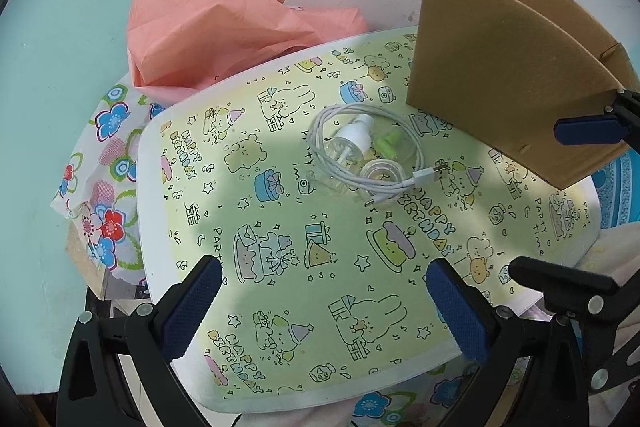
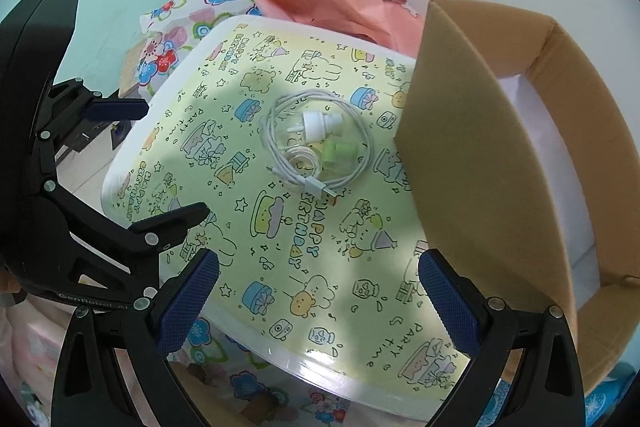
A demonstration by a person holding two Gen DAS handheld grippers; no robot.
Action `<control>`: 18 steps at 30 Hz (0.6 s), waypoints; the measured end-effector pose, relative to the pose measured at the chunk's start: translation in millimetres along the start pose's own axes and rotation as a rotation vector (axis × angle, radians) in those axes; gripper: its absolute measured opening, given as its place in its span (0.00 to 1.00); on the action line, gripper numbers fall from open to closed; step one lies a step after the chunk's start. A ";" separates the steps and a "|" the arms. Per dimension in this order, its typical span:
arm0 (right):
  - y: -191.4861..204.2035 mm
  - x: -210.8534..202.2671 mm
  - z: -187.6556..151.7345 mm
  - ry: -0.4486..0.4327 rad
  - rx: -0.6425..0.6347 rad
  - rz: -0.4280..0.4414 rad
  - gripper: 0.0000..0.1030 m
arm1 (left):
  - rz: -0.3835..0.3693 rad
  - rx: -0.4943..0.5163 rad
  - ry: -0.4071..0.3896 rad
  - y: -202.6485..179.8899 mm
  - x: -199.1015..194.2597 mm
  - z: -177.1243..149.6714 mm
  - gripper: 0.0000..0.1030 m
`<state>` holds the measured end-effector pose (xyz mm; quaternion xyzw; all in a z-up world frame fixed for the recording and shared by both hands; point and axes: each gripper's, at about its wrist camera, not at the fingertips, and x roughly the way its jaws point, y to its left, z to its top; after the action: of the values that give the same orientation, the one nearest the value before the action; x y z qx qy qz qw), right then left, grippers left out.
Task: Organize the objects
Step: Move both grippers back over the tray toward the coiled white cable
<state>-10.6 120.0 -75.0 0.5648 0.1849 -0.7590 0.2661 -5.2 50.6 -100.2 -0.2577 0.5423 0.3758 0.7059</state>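
A turquoise and white wall backs a small desk [image 1: 280, 367] with a yellow-green party-print top and a white rim. The left hand-held gripper [image 1: 324, 301] hovers over the desk's near edge, its blue-padded fingers spread wide with nothing between them. The right hand-held gripper [image 2: 318, 291] is likewise wide open and empty above the near part of the desk, just beside the box. Near the middle of the desk lies a coiled white cable [image 1: 332, 167], its USB plug pointing toward the box. Inside the coil rest a clear bottle with a white cap [image 1: 352, 139], a small green item [image 1: 386, 143] and a clear round piece [image 1: 378, 171]. An open cardboard box [image 1: 500, 67] stands on the desk's right side, well apart from the coil. Behind the desk sits a pink bag [image 1: 224, 31], and a floral cloth [image 1: 108, 163] hangs at the left
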 end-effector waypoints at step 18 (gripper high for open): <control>4.3 45.6 5.8 0.081 -0.032 0.006 0.84 | -0.019 0.082 0.049 14.6 37.3 5.2 1.00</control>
<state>-22.4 104.4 -116.8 0.5915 0.2060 -0.7315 0.2695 -9.3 72.5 -133.9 -0.2428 0.5720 0.3399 0.7059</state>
